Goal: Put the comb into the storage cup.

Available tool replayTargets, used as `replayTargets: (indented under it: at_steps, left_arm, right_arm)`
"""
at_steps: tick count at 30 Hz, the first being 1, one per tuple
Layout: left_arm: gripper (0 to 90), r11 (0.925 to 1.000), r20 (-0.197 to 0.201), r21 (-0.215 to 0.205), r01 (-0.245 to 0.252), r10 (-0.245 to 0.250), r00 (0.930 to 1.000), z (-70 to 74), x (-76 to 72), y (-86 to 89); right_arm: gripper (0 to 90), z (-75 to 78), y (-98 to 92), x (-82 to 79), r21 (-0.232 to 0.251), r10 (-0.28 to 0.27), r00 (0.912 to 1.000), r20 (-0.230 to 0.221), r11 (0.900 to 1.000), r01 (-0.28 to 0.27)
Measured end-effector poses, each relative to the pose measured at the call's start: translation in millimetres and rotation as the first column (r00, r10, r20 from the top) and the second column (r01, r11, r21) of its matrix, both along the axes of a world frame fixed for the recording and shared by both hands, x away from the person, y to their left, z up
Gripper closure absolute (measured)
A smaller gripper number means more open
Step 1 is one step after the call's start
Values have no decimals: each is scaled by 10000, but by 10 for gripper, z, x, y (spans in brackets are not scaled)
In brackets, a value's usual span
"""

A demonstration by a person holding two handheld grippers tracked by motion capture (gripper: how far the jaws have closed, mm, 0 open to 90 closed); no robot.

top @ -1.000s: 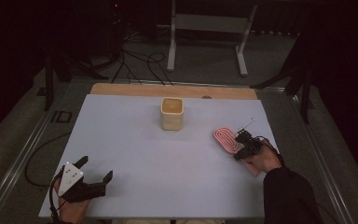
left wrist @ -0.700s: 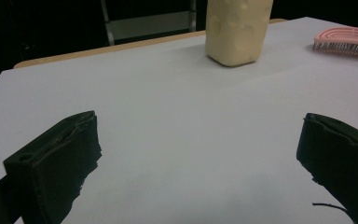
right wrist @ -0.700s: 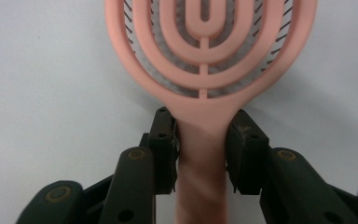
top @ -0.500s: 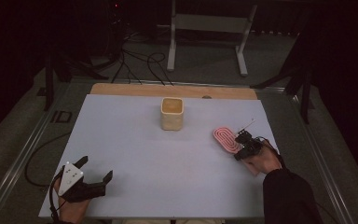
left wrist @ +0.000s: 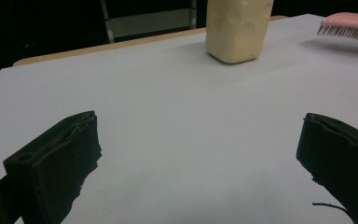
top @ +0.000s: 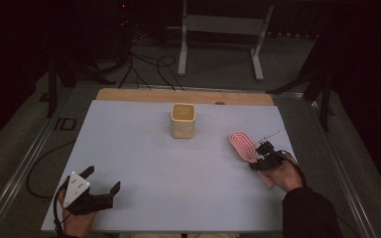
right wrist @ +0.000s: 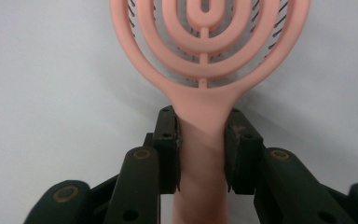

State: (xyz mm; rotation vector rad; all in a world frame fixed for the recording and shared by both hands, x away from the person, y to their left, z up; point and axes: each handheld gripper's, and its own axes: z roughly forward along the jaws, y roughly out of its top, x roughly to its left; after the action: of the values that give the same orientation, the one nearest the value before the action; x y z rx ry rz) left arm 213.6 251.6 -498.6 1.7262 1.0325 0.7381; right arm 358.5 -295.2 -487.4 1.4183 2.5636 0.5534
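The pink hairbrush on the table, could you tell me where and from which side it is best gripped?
Grip the pink hairbrush by its narrow handle, coming from the handle end along its length. The head is wide and bristled underneath; the handle fits between the jaws, as the right gripper shows.

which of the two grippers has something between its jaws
The right gripper, the one at the table's right edge: its jaws are clamped on the handle of the pink hairbrush. The left gripper stands wide open over bare table.

Right gripper (right wrist: 203,149) jaws seemingly clamped, just closing; left gripper (top: 101,181) low, jaws wide apart.
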Motion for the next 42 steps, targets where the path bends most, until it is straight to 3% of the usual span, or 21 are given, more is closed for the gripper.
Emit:
replayTargets:
  at_steps: [9, 18, 24, 26, 36, 42]
  left_arm:
    - [2, 10000, -18, 21, -48, 48, 10000, -1, 0, 4]
    - [2, 9999, -57, 60, -101, 102, 9999, -8, 0, 3]
    - [2, 9999, -65, 96, -121, 122, 9999, -9, 4, 6]
    - [2, 9999, -54, 102, -110, 110, 9999, -7, 4, 7]
    - [2, 9998, 10, 187, -5, 5, 10000, 10, 17, -6]
    - [2, 9998, 52, 204, -30, 29, 10000, 16, 20, -11]
  right_arm:
    - [698, 136, 119, -131, 864, 244, 9960, 863, 9958, -318]
    - [697, 251, 276, -321, 1530, 366, 9789, 2012, 9859, -684]
    - [697, 312, 285, -430, 2285, 134, 9662, 2575, 9707, -744]
    - [697, 337, 293, -502, 2713, 31, 9608, 2774, 9590, -815]
    - [697, 359, 390, -611, 2933, 339, 9468, 3201, 9467, -1330]
    - [697, 307, 447, -619, 2883, 405, 9441, 3272, 9472, -1405]
